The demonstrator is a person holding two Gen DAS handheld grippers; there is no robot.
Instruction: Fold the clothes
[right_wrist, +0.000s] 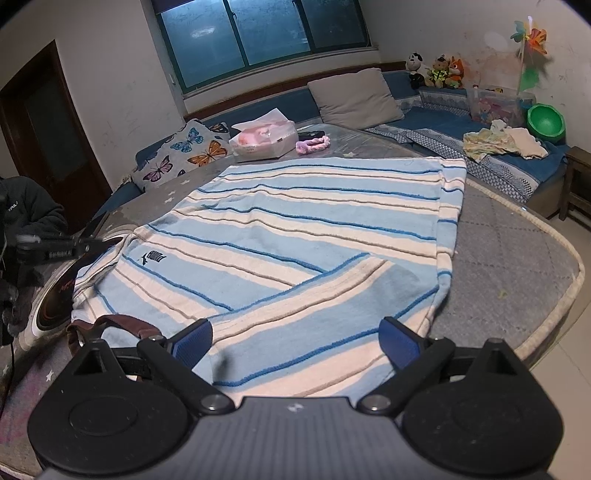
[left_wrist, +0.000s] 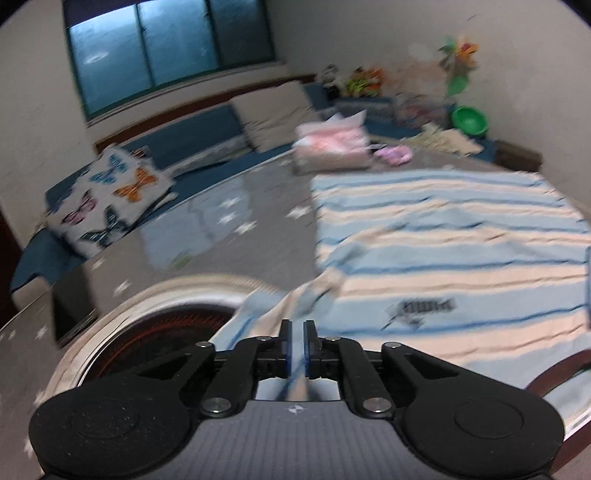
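A: What room is seen, and what carries the things?

B: A room with a dark window (right_wrist: 258,33) and a blue bench along the walls is seen. A round worktop (right_wrist: 517,251) under a grey quilted cover carries the things.

A: Where is the task's thing?

B: A striped sweater (right_wrist: 303,236), in light blue and cream, is spread flat on the worktop, ahead of the right tool (right_wrist: 295,339). One sleeve (right_wrist: 332,291) is laid across the body, just ahead of that tool.

A: How is the right tool held?

B: Its jaws are spread wide and nothing is held between them; the near hem of the sweater is seen between the blue pads (right_wrist: 192,338).

A: And the left tool (left_wrist: 297,339)?

B: It is clenched on a raised edge of the sweater (left_wrist: 443,251), with cloth drawn up into the narrow gap. The view is blurred.

A: What lies farther off?

B: A tissue box (right_wrist: 264,138) and a pink hairband (right_wrist: 312,144) are set beyond the sweater. A butterfly pillow (right_wrist: 181,153) is seen ahead and to the left, and plush toys (right_wrist: 439,70) far ahead to the right.
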